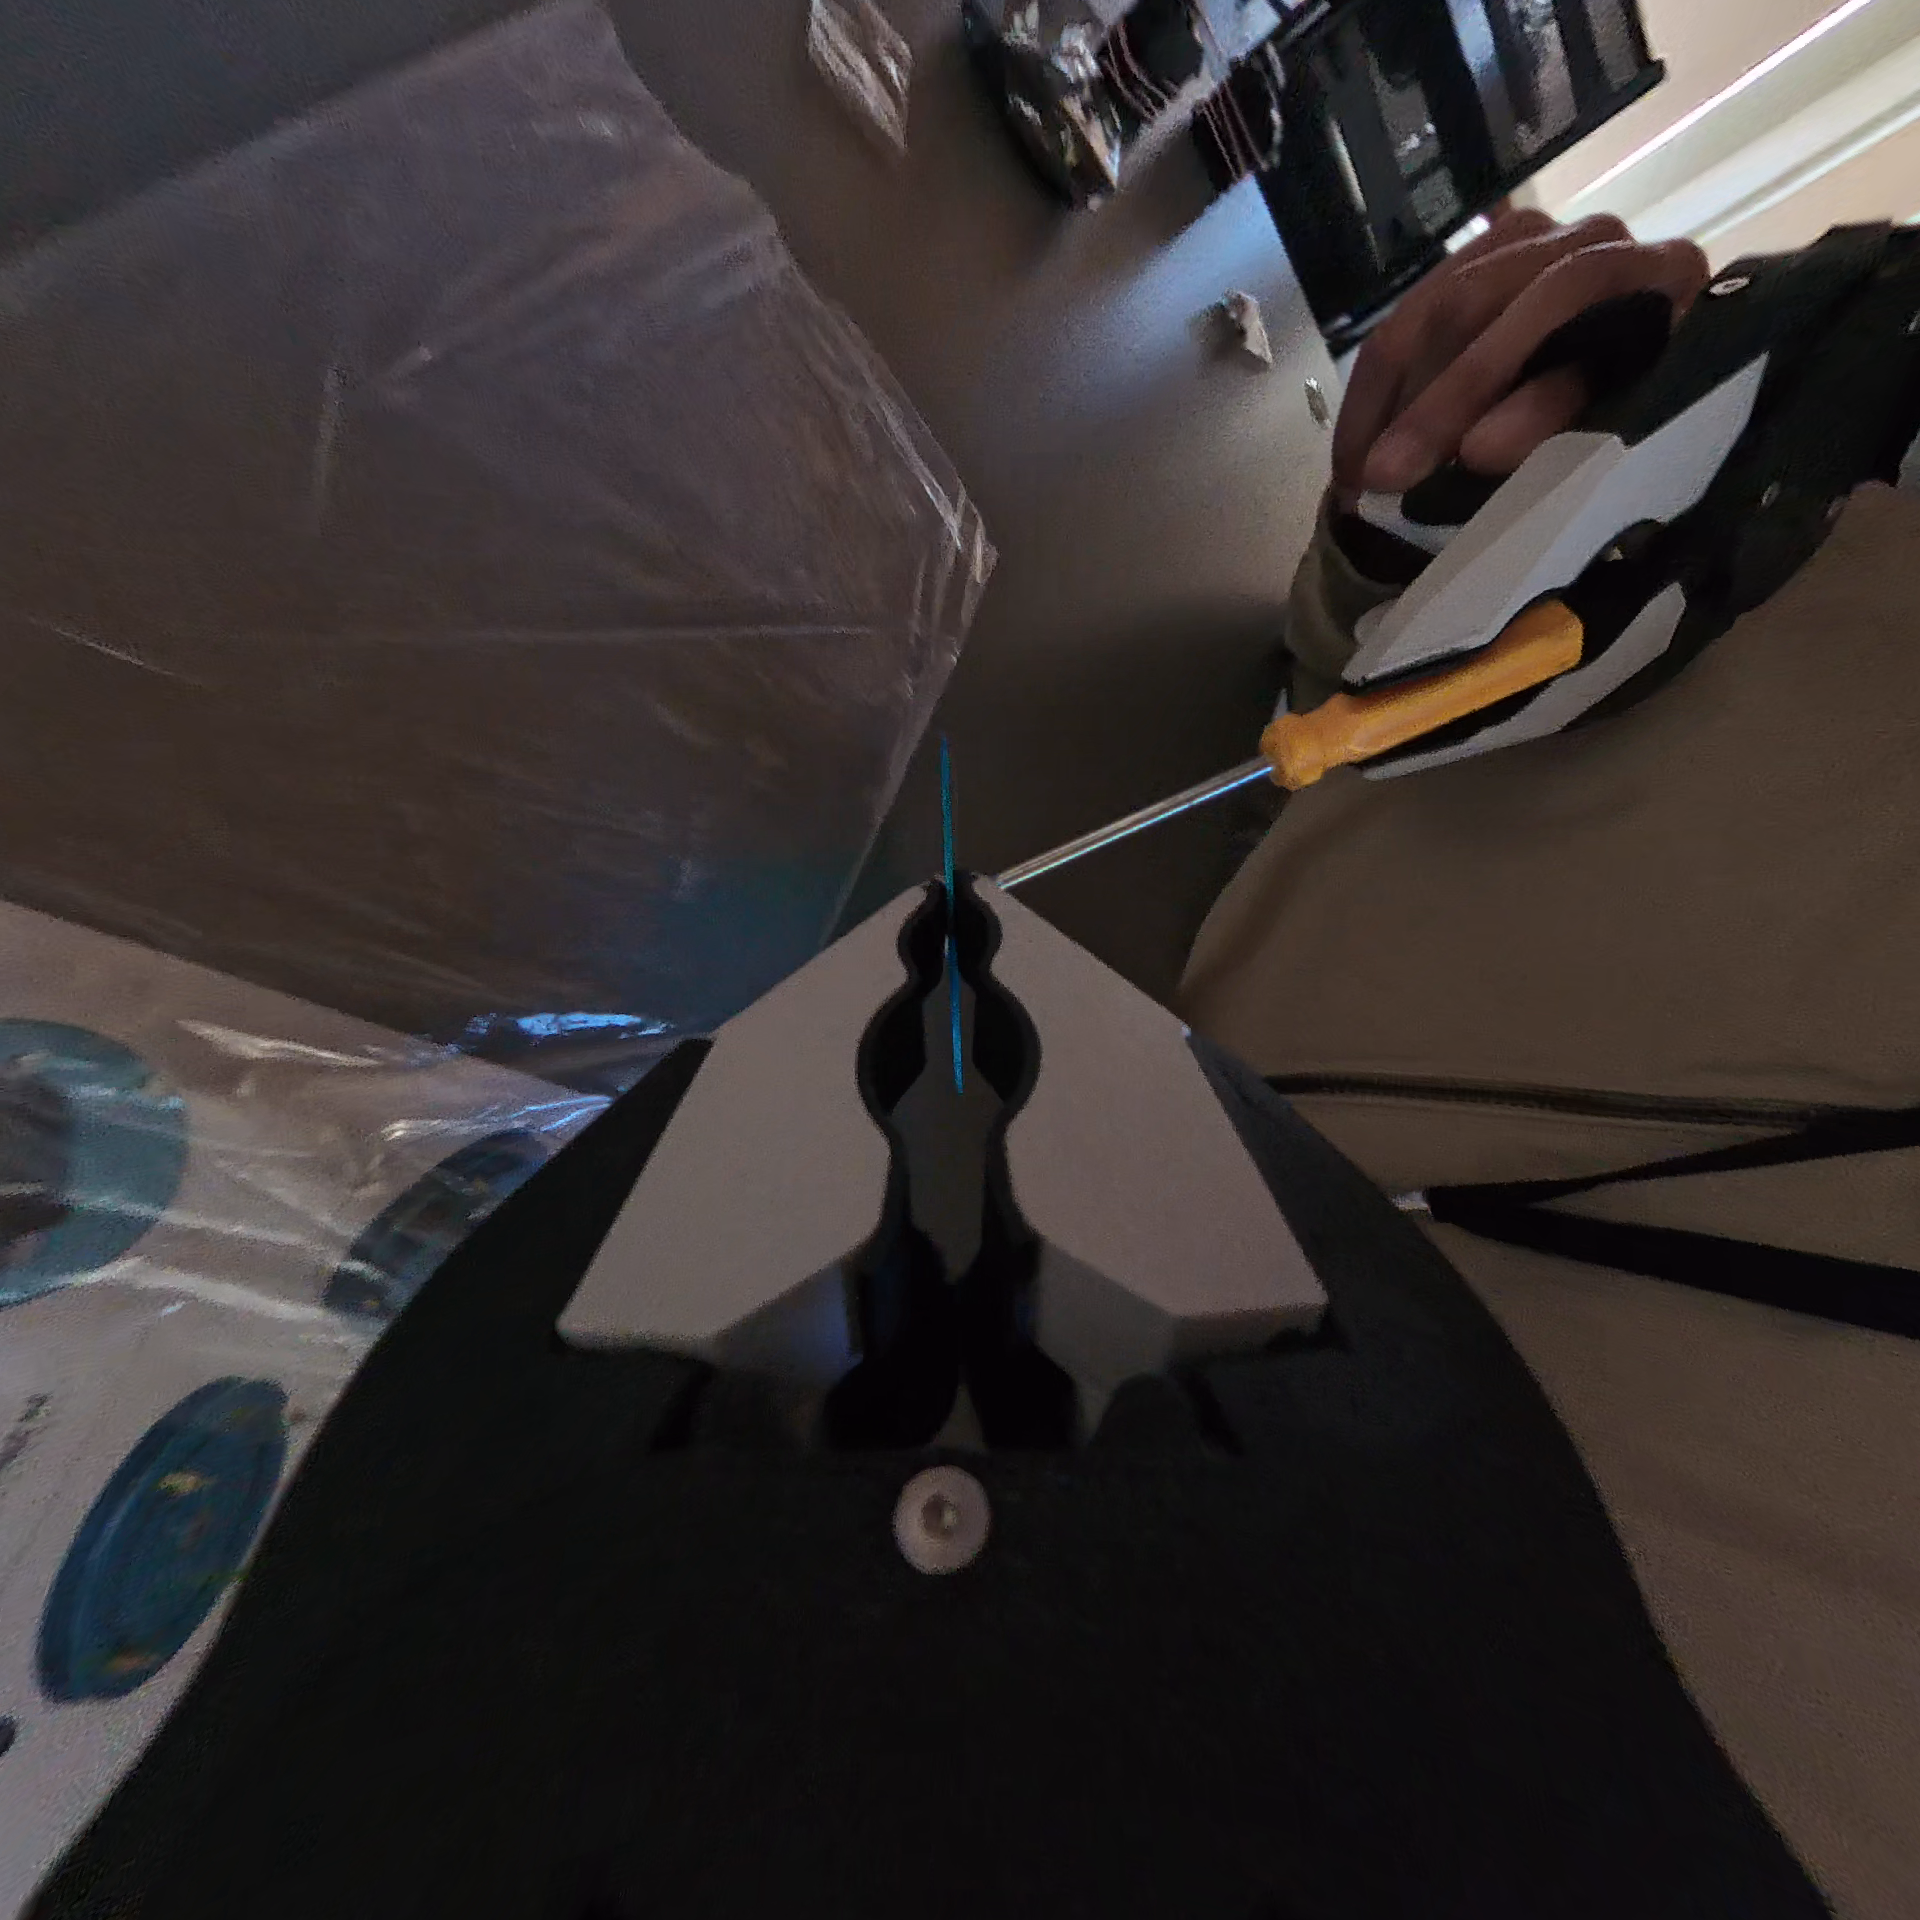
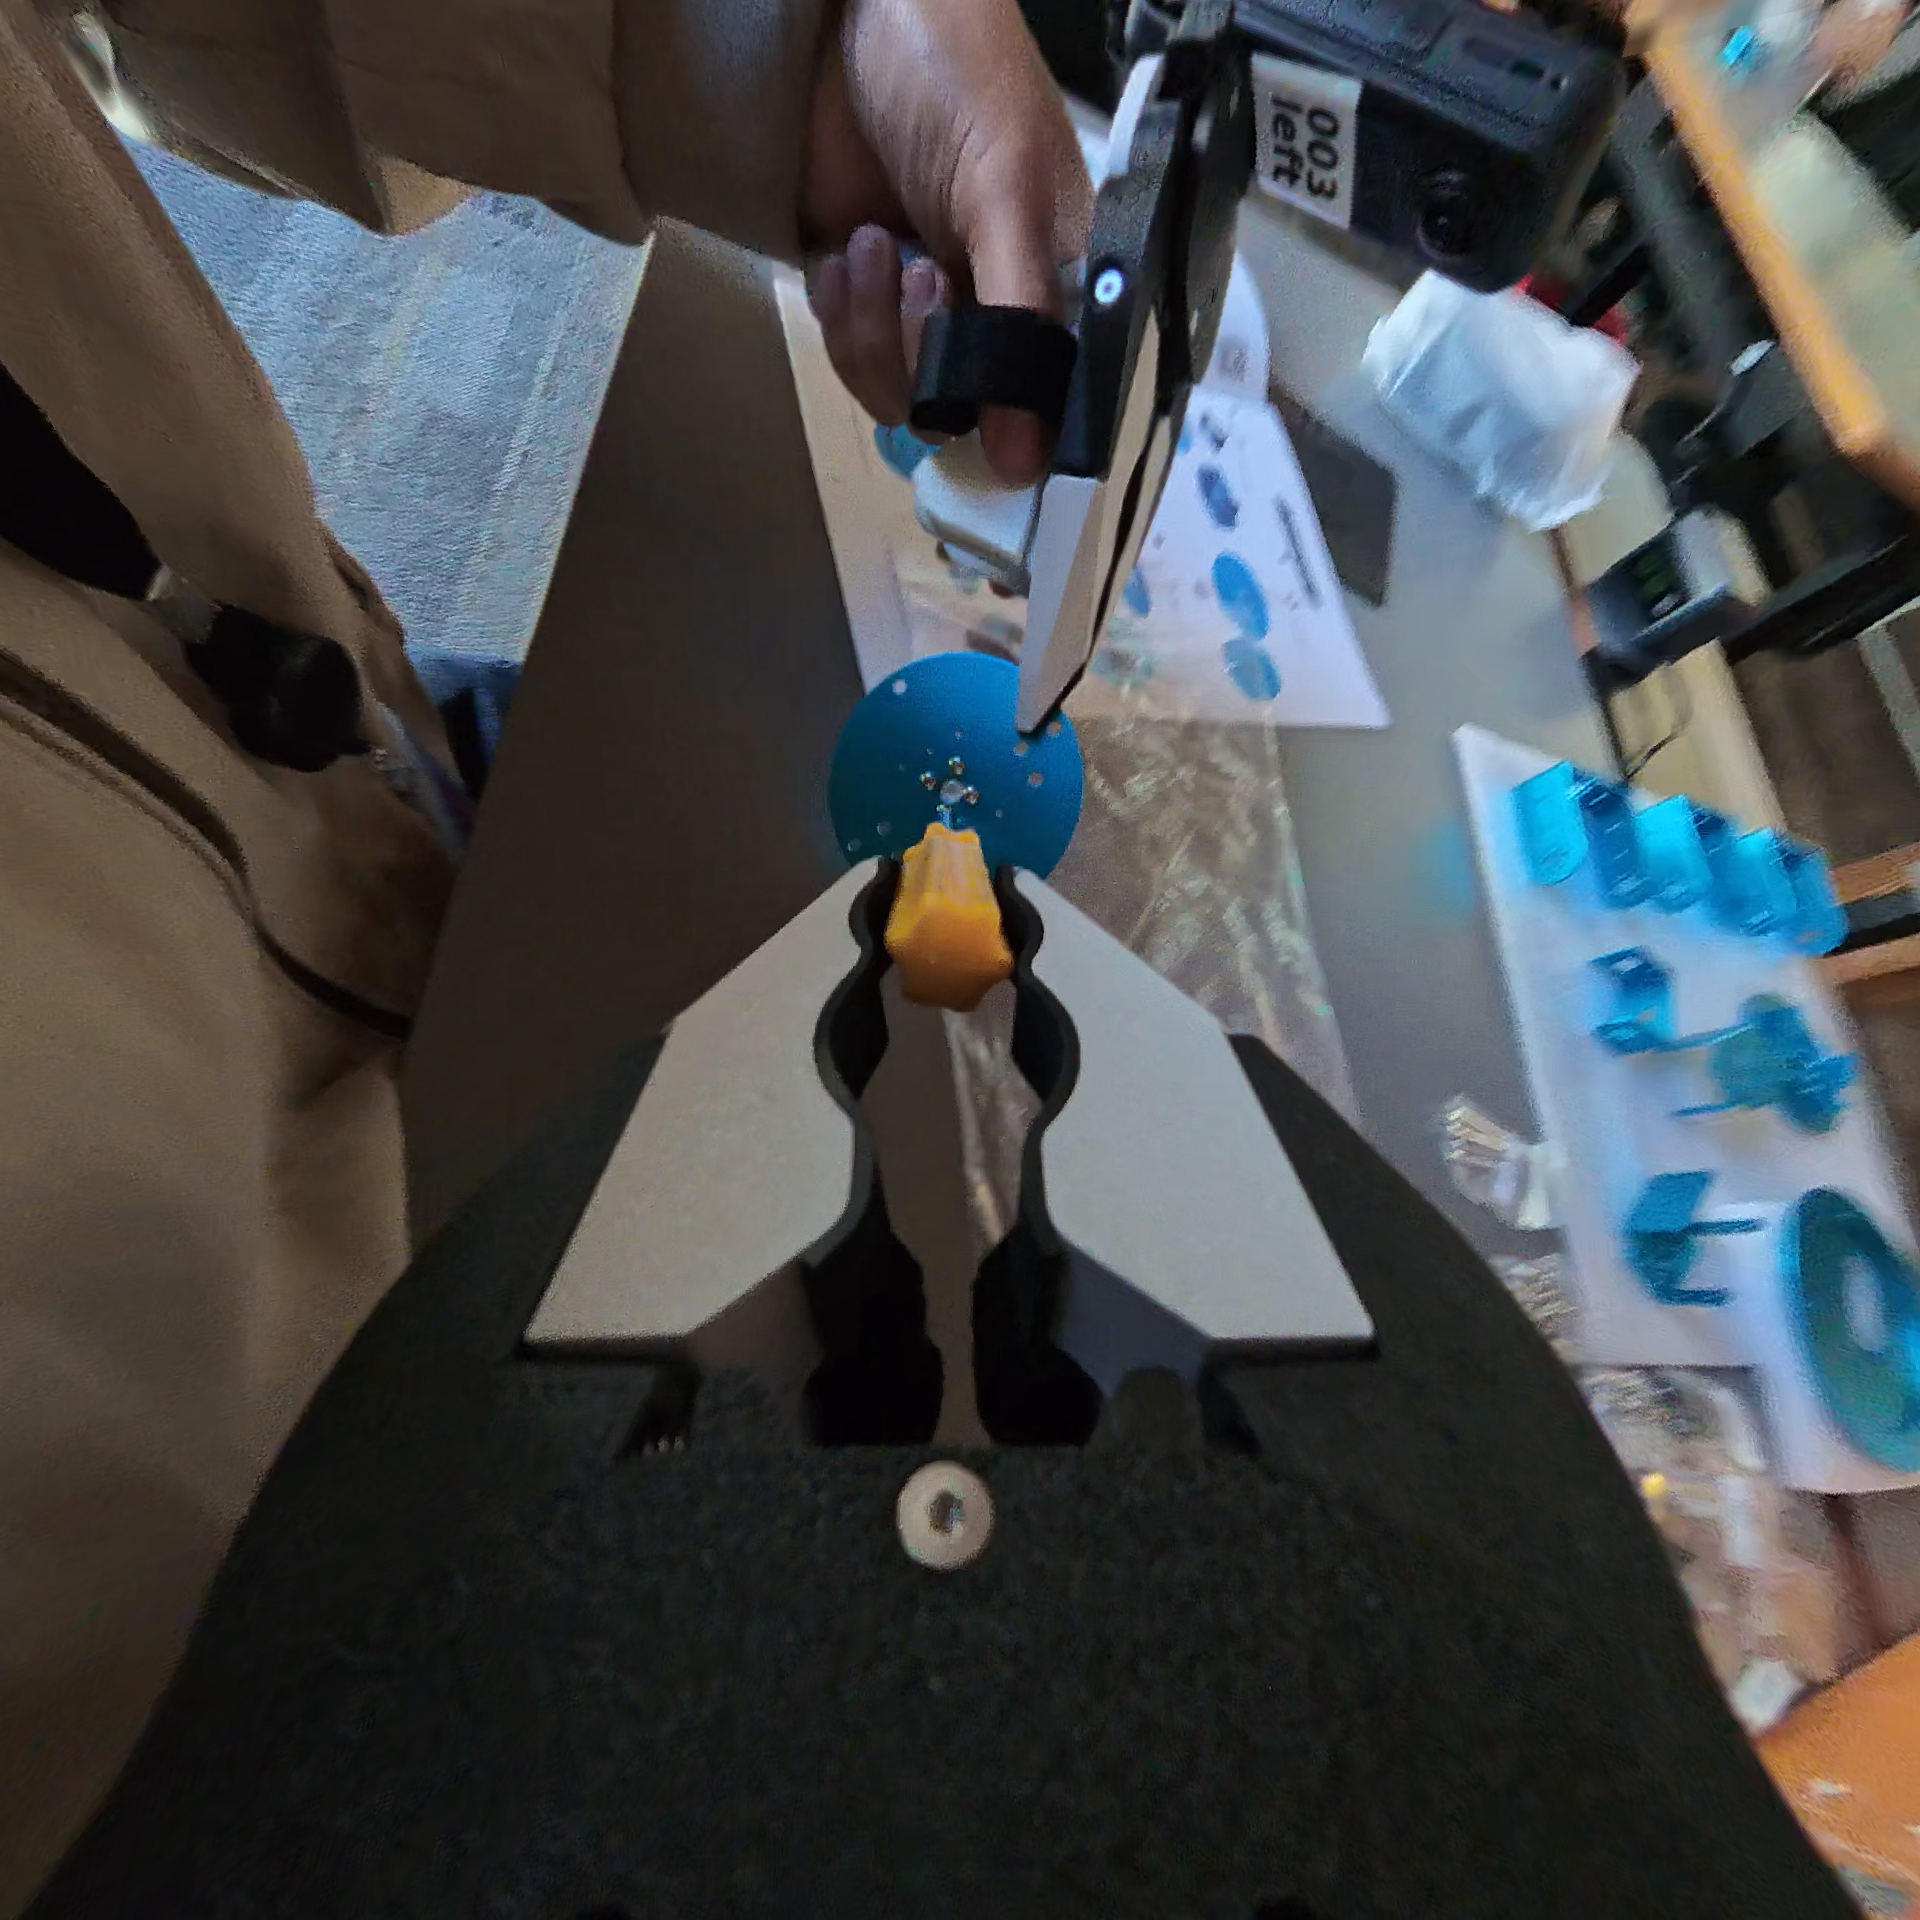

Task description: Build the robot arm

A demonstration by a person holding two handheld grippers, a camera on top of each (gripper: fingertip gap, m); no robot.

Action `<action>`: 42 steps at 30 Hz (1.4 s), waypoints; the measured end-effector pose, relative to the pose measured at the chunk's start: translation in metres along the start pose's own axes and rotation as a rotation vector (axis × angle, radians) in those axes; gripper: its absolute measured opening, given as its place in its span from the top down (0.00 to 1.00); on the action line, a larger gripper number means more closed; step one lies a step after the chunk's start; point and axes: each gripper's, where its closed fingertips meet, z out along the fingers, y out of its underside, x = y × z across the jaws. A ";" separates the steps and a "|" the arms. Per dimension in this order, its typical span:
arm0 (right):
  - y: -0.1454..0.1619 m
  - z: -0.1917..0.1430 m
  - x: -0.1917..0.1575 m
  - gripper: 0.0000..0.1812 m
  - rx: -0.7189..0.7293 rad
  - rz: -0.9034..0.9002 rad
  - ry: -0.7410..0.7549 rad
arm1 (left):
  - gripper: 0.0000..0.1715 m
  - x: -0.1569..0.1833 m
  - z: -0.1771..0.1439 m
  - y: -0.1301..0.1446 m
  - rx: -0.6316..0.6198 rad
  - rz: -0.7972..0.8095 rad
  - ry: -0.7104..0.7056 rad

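Note:
My left gripper [image 1: 951,888] is shut on a thin blue metal disc [image 1: 948,810], seen edge-on in the left wrist view. In the right wrist view the disc [image 2: 935,748] shows face-on, round with small holes, held at its rim by the left gripper [image 2: 1044,717]. My right gripper [image 2: 948,894] is shut on a screwdriver with a yellow handle [image 2: 945,925]. Its tip meets the small screws at the disc's centre. In the left wrist view the screwdriver [image 1: 1413,707] reaches from the right gripper [image 1: 1382,717] to the disc, its steel shaft [image 1: 1132,821] ending behind my fingers.
A plastic-wrapped brown box [image 1: 447,540] is beside the left gripper. A white sheet with blue pictures [image 2: 1268,582] lies on the table. A white tray [image 2: 1538,1039] holds several blue parts. A person's beige sleeve [image 2: 156,935] fills the left. My right fingertips sit around 10 cm from my left ones.

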 end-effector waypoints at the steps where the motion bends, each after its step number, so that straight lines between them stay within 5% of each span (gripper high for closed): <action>1: -0.003 0.000 0.003 0.90 0.017 -0.043 0.030 | 1.00 0.001 -0.004 -0.005 0.023 0.016 -0.036; 7: 0.007 0.023 0.029 0.90 0.061 -0.340 0.280 | 1.00 -0.031 -0.023 -0.043 0.218 0.026 -0.259; 10: 0.027 0.048 0.047 0.90 0.052 -0.327 0.327 | 1.00 -0.062 -0.022 -0.054 0.297 0.008 -0.361; 16: 0.051 0.050 0.077 0.90 0.058 0.144 0.309 | 1.00 -0.076 -0.025 -0.063 0.494 -0.032 -0.391; 22: 0.068 0.051 0.069 0.90 0.058 0.645 0.182 | 1.00 -0.069 -0.026 -0.057 0.497 0.047 -0.503; 31: 0.075 0.055 0.046 0.91 0.304 1.729 -0.372 | 0.99 -0.057 -0.024 -0.045 0.528 0.176 -0.651; 42: 0.068 0.057 0.035 0.92 0.296 1.813 -0.492 | 0.99 -0.051 -0.022 -0.025 0.504 0.247 -0.708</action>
